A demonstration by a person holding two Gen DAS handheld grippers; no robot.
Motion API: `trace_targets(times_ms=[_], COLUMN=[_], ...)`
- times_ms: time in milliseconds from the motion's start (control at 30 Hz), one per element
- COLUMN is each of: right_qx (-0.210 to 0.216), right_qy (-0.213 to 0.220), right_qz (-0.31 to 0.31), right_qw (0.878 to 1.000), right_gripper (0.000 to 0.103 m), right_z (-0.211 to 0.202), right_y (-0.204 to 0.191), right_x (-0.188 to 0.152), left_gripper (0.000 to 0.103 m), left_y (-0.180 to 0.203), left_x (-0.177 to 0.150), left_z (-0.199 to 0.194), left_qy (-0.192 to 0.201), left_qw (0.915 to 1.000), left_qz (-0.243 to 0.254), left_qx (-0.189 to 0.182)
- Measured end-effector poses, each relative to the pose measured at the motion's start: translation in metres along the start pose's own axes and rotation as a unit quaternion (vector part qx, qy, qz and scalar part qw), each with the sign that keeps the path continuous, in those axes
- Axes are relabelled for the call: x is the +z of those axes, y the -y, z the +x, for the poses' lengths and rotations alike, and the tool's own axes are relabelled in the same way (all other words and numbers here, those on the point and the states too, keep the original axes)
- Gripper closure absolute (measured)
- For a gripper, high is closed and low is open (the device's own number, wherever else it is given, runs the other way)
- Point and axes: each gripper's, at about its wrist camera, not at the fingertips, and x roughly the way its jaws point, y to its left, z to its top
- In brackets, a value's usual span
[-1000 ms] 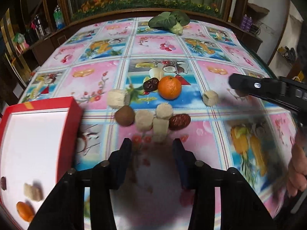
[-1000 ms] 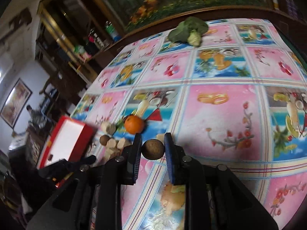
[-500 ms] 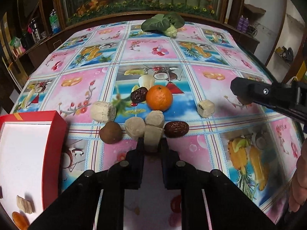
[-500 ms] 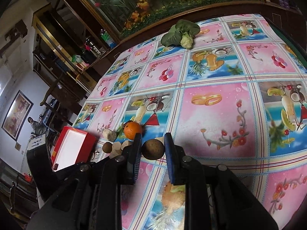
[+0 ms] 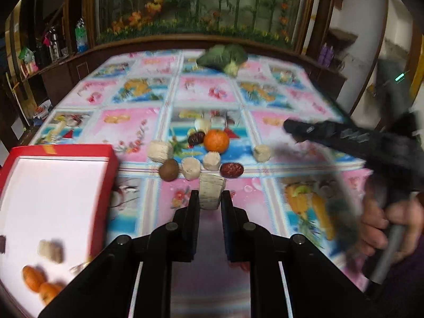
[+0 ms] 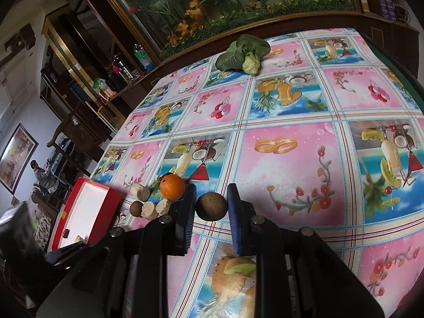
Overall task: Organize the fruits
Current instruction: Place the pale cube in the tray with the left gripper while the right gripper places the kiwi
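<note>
My left gripper [image 5: 209, 202] is shut on a pale beige chunk [image 5: 211, 192], lifted just above the tablecloth. Beyond it lie an orange [image 5: 216, 140], two dark red dates [image 5: 232, 169], a brown round fruit [image 5: 168, 169] and several more beige chunks [image 5: 190, 168]. The red box [image 5: 104, 185] with a white inside sits at the left and holds orange pieces, a beige chunk and a dark piece. My right gripper [image 6: 211, 202] is shut on a brown round fruit [image 6: 211, 207]; it also shows in the left wrist view as a black gripper [image 5: 294, 129] held by a hand [image 5: 384, 225].
A leafy green vegetable [image 6: 245, 53] lies near the far table edge. The fruit-print tablecloth [image 6: 291, 159] covers the table. Dark shelves with bottles [image 5: 80, 35] stand at the far left, and a planted glass case runs behind the table.
My left gripper moved forward, shut on the beige chunk and lifted it back from the pile. The right gripper kept its brown fruit and stayed put.
</note>
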Motion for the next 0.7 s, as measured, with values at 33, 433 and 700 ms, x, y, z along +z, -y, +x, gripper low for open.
trace_targets(times_ms=[33,433,700], right_qx=[-0.001,0.024,0.116], right_qy=[0.006,0.034,-0.025], right_qz=[-0.004,-0.057,-0.142], right_qw=[1.000,0.998,0.983], right_gripper=[0.078,0.078,0.077], right_z=[-0.001,-0.001,0.025], right_y=[-0.001,-0.070,-0.193], right_x=[0.000,-0.023,-0.062], left_gripper=[0.089,0.089,0.089], left_y=[-0.005,-0.106,-0.178], left_x=[-0.001,-0.017,-0.053], left_z=[-0.013,-0.109,-0.104], left_qy=[0.014,0.110,0.081], left_qw=[0.9999,0.9892,0.9810], left_qz=[-0.005,-0.061,-0.109], left_qx=[0.000,0.076,0.139])
